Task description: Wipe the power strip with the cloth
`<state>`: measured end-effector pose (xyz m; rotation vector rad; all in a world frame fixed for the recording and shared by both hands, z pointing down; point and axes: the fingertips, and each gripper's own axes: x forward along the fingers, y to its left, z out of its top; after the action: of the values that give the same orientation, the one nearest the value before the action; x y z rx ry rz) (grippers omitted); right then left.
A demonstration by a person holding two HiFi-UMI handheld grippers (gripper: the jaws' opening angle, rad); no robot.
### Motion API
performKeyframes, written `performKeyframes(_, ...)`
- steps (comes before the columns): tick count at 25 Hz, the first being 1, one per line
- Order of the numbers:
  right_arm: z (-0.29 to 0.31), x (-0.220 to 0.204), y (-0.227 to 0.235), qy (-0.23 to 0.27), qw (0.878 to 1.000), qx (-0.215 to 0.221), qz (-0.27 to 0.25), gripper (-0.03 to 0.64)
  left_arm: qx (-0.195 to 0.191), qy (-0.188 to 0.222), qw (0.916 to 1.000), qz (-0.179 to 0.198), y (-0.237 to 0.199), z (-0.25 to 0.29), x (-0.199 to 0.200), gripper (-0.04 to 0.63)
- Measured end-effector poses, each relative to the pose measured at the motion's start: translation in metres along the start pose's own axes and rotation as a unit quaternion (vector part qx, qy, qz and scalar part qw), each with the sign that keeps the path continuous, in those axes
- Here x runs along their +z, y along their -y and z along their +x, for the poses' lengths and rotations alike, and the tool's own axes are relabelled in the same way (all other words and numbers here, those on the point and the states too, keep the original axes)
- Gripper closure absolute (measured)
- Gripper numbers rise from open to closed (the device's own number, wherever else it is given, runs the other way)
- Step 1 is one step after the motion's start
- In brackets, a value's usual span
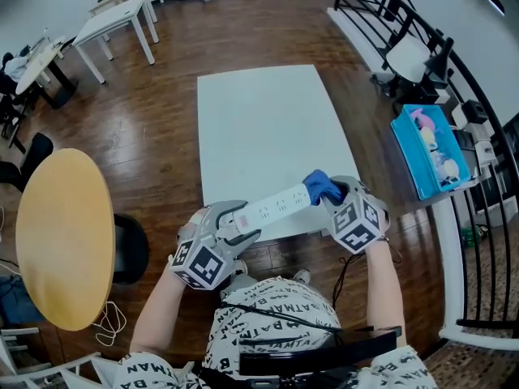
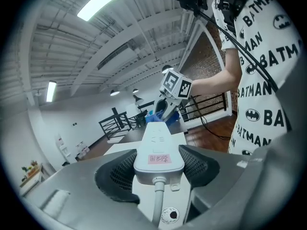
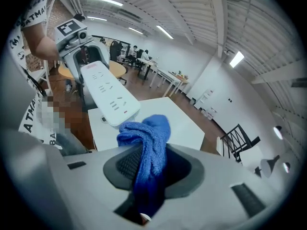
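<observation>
A white power strip (image 1: pixel 274 206) hangs in the air above the near edge of the white table (image 1: pixel 259 128). My left gripper (image 1: pixel 229 227) is shut on its cable end; in the left gripper view the strip (image 2: pixel 158 150) sits clamped between both pads, with a pink label on top. My right gripper (image 1: pixel 334 193) is shut on a blue cloth (image 1: pixel 321 186), which touches the strip's far end. In the right gripper view the cloth (image 3: pixel 149 145) bulges out of the jaws against the tip of the strip (image 3: pixel 108 94).
A round wooden table (image 1: pixel 65 233) stands at the left and a black railing (image 1: pixel 466 128) runs along the right. A blue bin (image 1: pixel 428 151) with items sits by the railing. White desks (image 1: pixel 113 23) stand at the far left.
</observation>
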<state>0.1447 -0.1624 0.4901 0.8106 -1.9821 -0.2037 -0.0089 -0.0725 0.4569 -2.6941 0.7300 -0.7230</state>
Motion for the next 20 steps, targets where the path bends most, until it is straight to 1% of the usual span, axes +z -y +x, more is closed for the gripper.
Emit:
performKeyframes(3, -0.005, 0.001, 0.018, 0.006, 1.000, -0.018, 0.013, 0.497, -0.017, -0.010, 0.9996, 0.018, 0.009, 0.002, 0.001, 0.316)
performKeyframes(6, -0.007, 0.012, 0.022, 0.013, 1.000, -0.017, -0.005, 0.497, -0.033, -0.017, 0.9986, 0.039, 0.022, 0.008, 0.001, 0.316)
performKeyframes(9, -0.004, 0.021, 0.006, 0.012, 0.999, 0.012, -0.046, 0.497, -0.038, -0.020, 0.9982, 0.043, 0.026, 0.015, 0.001, 0.316)
performKeyframes(13, -0.006, 0.030, -0.018, 0.018, 0.994, 0.055, -0.091, 0.497, -0.045, -0.033, 0.9970, 0.055, 0.025, 0.020, -0.001, 0.316)
performKeyframes(20, -0.008, 0.055, -0.052, 0.017, 0.982, 0.096, -0.165, 0.497, -0.057, -0.050, 0.9940, 0.079, 0.030, 0.029, -0.005, 0.316)
